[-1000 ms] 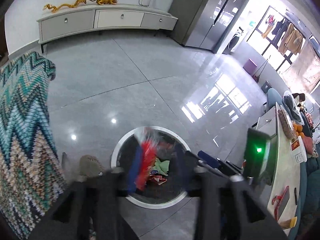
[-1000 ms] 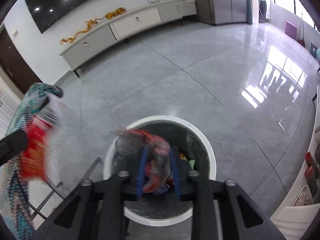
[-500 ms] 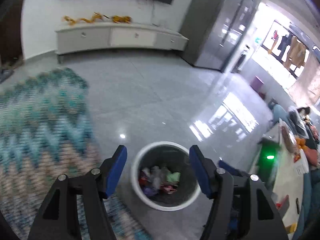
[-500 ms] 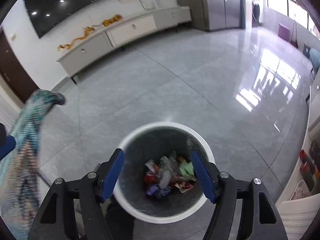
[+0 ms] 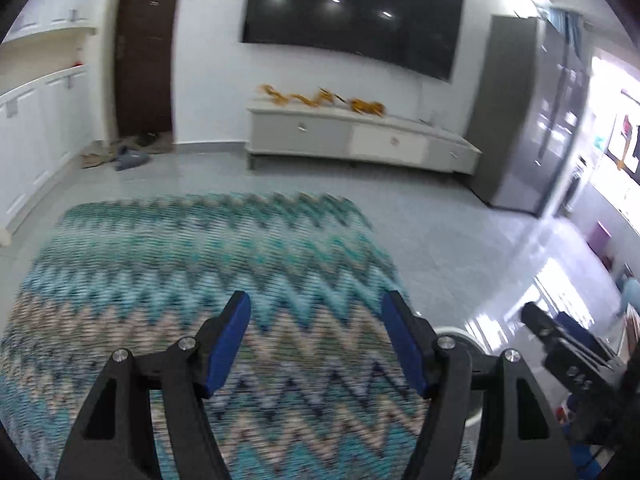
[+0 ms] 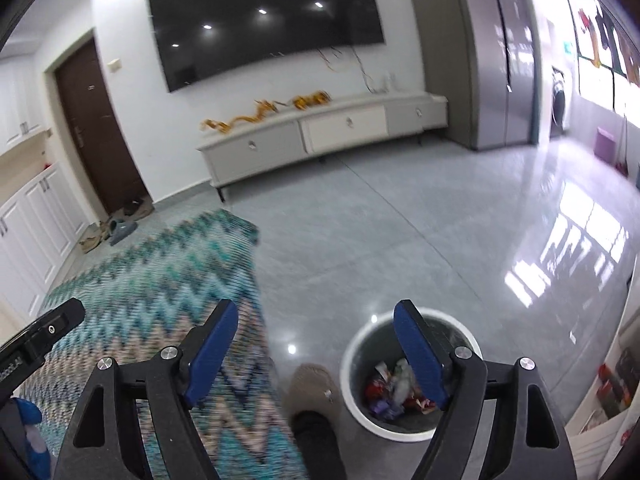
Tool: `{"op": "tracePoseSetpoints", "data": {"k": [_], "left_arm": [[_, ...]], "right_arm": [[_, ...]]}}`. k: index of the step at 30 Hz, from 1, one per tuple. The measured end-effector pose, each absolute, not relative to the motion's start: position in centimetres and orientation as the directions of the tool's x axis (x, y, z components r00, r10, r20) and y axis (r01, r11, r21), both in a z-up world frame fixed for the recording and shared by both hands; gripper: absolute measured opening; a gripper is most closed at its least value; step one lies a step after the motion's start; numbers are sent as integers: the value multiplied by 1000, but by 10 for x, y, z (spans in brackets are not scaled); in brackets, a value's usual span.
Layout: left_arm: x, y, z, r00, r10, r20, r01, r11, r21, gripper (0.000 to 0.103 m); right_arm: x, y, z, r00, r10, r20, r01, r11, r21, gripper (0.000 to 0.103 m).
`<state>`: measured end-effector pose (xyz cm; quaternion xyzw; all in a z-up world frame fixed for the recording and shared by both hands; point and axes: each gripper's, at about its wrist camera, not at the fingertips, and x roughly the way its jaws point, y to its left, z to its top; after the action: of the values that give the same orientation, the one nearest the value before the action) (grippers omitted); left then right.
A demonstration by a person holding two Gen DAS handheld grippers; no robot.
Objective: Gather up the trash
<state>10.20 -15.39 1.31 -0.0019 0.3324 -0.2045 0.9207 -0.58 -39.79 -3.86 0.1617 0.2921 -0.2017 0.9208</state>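
A round bin [image 6: 347,364] with a white rim stands on the grey floor, and crumpled coloured wrappers [image 6: 386,390] lie inside it. My right gripper [image 6: 316,312] hangs above and left of the bin. Its jaws are opening and nothing is between the blue pads [image 6: 416,352]. My left gripper [image 5: 316,304] is over the zigzag rug [image 5: 192,264], its jaws also opening with nothing between them. Only an arc of the bin [image 5: 460,331] shows behind its right finger. Each gripper appears at the edge of the other's view: the right gripper [image 5: 560,344] and the left gripper [image 6: 44,332].
A person's slipper [image 6: 312,378] and dark trouser leg [image 6: 316,432] are just left of the bin. A low white cabinet [image 6: 320,128] under a wall TV [image 6: 264,20], a tall grey fridge [image 6: 492,52], a brown door [image 5: 144,48] with shoes [image 5: 128,154] and white cupboards [image 5: 32,128] line the walls.
A second ago both grippers held wrappers over the bin. The wrappers have dropped in, both sets of jaws have spread, and both grippers have risen and swung left towards the rug.
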Motion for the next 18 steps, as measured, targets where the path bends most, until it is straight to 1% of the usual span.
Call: {"op": "tracePoseSetpoints", "data": {"k": [5,6,7,9,14,18], "left_arm": [[94,-100,33,774,-296,-560,270,954,-130,67],[91,-90,37,791,-275,-547,249,961,-123,68],[89,-82,40,802,-260,-538,234,965,-118,72],[81,-63,46,828,-229,-512,199,973,-113,75],[61,-29,57,865,-177,-469,140,984,-113,75],[48,-17,60,883,-143,-447,112,989,-97,75]], "right_arm": [[-8,-364,-10,787,-304,-537,437,889,137,85],[-10,-356,-4,797,-312,-517,431,893,126,87],[-13,-352,-2,803,-315,-506,428,896,121,88],[-17,-340,7,815,-325,-479,420,902,103,90],[-26,-314,19,837,-335,-433,398,915,62,93],[-31,-299,23,850,-329,-412,381,923,47,94]]}}
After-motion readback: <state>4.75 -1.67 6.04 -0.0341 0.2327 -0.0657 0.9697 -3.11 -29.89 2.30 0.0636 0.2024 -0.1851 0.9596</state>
